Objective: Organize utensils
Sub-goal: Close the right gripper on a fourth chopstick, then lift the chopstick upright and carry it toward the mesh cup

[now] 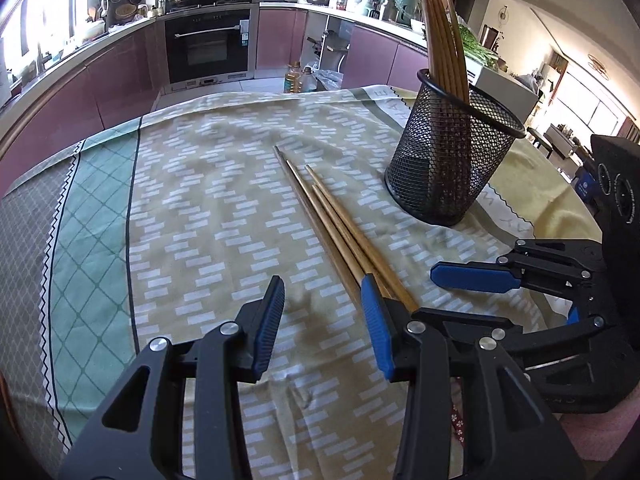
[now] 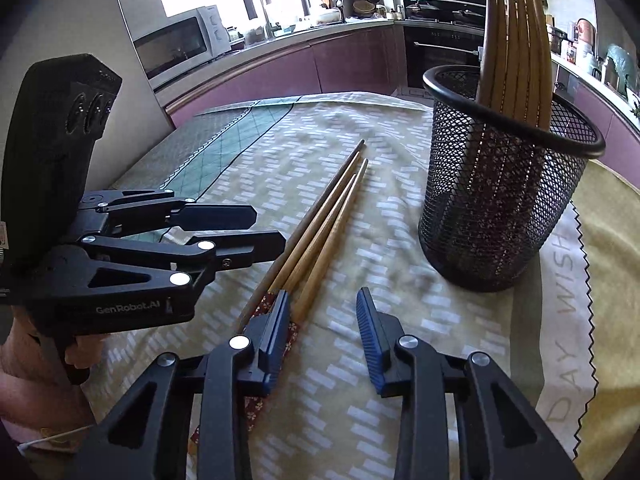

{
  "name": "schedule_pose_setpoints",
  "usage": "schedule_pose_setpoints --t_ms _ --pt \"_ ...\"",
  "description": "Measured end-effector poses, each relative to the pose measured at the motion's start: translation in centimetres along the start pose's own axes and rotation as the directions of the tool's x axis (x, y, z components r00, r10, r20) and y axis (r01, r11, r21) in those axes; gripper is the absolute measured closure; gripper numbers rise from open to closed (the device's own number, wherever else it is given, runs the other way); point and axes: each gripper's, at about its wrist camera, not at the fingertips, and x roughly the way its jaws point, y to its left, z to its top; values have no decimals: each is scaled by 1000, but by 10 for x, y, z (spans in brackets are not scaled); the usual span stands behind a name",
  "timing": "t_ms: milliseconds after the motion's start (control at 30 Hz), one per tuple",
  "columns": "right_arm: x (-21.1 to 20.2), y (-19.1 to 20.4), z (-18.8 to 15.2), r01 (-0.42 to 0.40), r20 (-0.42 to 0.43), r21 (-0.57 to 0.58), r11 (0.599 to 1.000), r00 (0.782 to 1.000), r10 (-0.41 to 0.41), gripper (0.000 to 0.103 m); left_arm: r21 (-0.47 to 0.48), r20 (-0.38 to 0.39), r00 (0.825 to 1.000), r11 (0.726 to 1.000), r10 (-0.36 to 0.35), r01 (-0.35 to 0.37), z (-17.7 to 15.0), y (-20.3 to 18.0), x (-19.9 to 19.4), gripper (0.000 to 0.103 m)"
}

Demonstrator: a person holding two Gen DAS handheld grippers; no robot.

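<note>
On the side of my left gripper (image 2: 271, 236), seen from the right wrist camera, I can read "GenRobot.AI" in pale lettering. The tablecloth (image 1: 192, 216) carries large grey capitals along its right border: "DAY WISH" is what I can make out, the rest cut off or folded.

The cloth is soft, slightly rumpled fabric, yellow-beige with short white dashes, a green diamond-checked band on the left and a zigzag edge trim. The holder (image 1: 448, 160) is a round black wire-mesh cup with a solid rim, standing upright at far right, with several smooth brown wooden chopsticks (image 1: 442, 40) leaning inside it. Four more loose chopsticks (image 1: 320, 216) lie flat on the cloth in a tight bundle, thin tips pointing far, thick ends near; those near ends have a dark red floral pattern.

My left gripper (image 1: 323, 312) stands partly open with nothing between its ribbed blue pads; the bundle's thick ends pass just beside and under its right finger (image 1: 376, 328). My right gripper (image 2: 323, 334) is also partly open and grips nothing; its left finger (image 2: 276, 336) lies over the bundle's patterned ends, and the chopsticks sit outside the gap, to its left.
</note>
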Motion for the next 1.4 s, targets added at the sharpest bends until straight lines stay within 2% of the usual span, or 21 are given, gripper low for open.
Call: schedule_pose_setpoints --t_ms 333,600,767,967,1067,1200,1400 --pt "-3 -6 -3 8 0 21 1000 1000 -8 73 17 -17 1000 1000 18 -18 7 -1 11 65" --pt "3 -3 2 26 -2 12 1000 1000 -26 77 13 -27 1000 1000 15 -15 5 2 9 73" --pt "11 1 10 49 -4 -8 999 999 -50 80 14 -38 999 1000 26 -25 10 5 13 69" --pt "23 0 23 60 -4 -3 998 998 -60 88 12 -50 998 999 30 -29 21 7 23 80" --pt "24 -4 25 46 -1 24 999 999 -46 95 -4 -46 999 1000 20 -20 21 8 23 91" --pt "19 -12 22 18 11 70 997 1000 -19 97 -34 -20 999 999 30 -30 15 8 18 93" --pt "-1 -17 18 -29 58 94 995 998 24 97 -75 12 1000 997 -3 3 5 11 -1 97"
